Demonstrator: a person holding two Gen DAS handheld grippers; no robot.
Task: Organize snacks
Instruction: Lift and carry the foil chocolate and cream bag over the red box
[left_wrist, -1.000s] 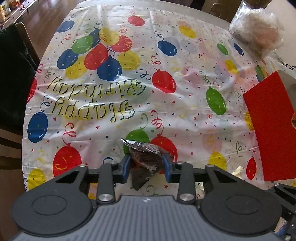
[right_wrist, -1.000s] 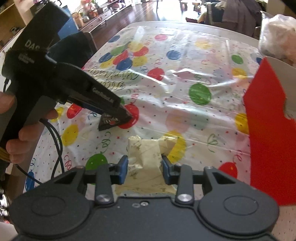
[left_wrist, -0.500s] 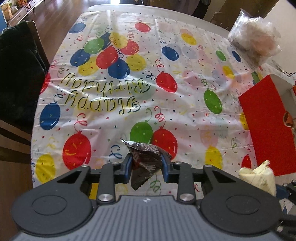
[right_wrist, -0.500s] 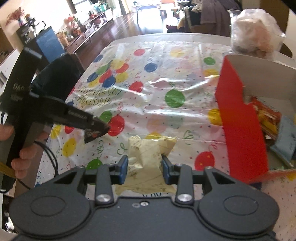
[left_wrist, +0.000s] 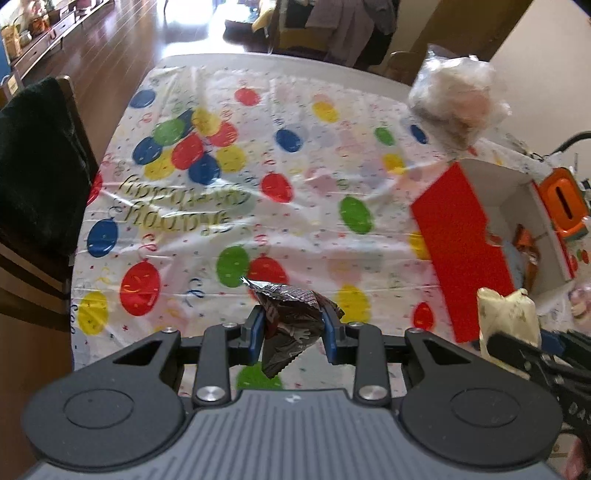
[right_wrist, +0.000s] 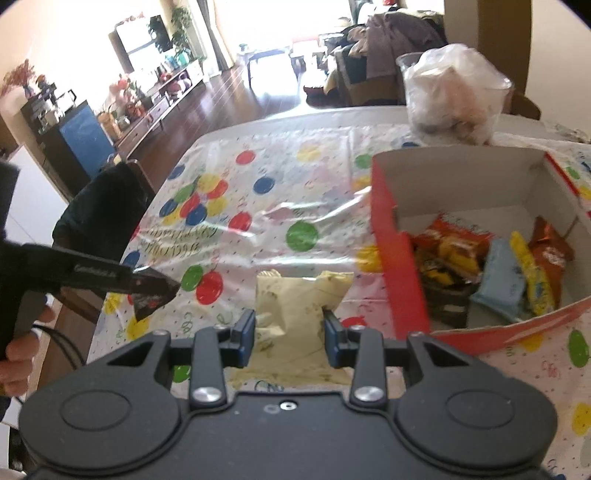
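Note:
My left gripper (left_wrist: 293, 328) is shut on a dark silvery-brown snack packet (left_wrist: 288, 325), held above the balloon tablecloth (left_wrist: 258, 192). In the right wrist view that same gripper (right_wrist: 162, 286) and its dark packet (right_wrist: 147, 304) show at the left, gripped by a hand (right_wrist: 16, 354). My right gripper (right_wrist: 290, 334) is shut on a pale yellow snack bag (right_wrist: 295, 306), also lifted off the cloth; the yellow bag (left_wrist: 506, 317) appears at the lower right of the left wrist view. A red box (right_wrist: 391, 258) with a white inside stands to the right, holding several snack packets (right_wrist: 491, 266).
A clear plastic bag of pale food (right_wrist: 454, 96) sits behind the box at the table's far right. A chair with dark cloth (left_wrist: 33, 166) stands at the table's left edge. An orange object (left_wrist: 563, 195) lies beyond the box.
Both grippers have risen with their packets and the view has tipped up. The red box has come into fuller view, its open inside and contents now visible from the right gripper.

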